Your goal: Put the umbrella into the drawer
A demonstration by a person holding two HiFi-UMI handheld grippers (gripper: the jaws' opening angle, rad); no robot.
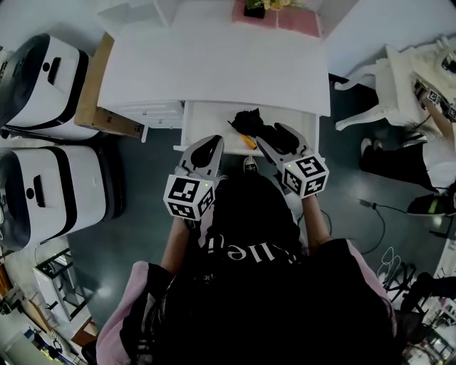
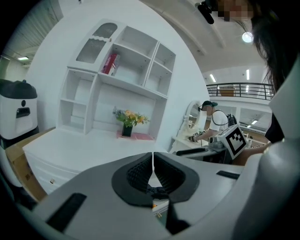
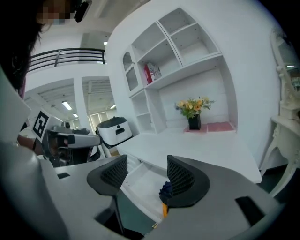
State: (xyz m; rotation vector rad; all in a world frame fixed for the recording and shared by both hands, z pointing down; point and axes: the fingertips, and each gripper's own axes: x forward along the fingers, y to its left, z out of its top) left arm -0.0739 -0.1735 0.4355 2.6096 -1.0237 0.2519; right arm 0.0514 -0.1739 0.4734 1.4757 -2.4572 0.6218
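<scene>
The white desk's drawer point(image 1: 188, 132) is pulled open. Inside it lies the folded black umbrella point(image 1: 258, 124), its orange handle point(image 1: 248, 140) pointing to the drawer's front edge. My left gripper point(image 1: 211, 145) hovers over the drawer's front left with its jaws shut and empty; in the left gripper view its pads point(image 2: 140, 172) meet. My right gripper point(image 1: 280, 137) is just above the umbrella's right end, open, holding nothing. In the right gripper view the umbrella point(image 3: 166, 191) shows low beside the right pad point(image 3: 179, 176), inside the drawer point(image 3: 139, 180).
The white desktop point(image 1: 214, 64) carries a flower vase point(image 1: 255, 7) on a pink mat point(image 1: 292, 20) at the back, under a shelf hutch point(image 2: 124, 70). Two white and black machines point(image 1: 43, 78) point(image 1: 50, 189) stand left. A white chair point(image 1: 381, 85) and another person point(image 1: 438, 153) are right.
</scene>
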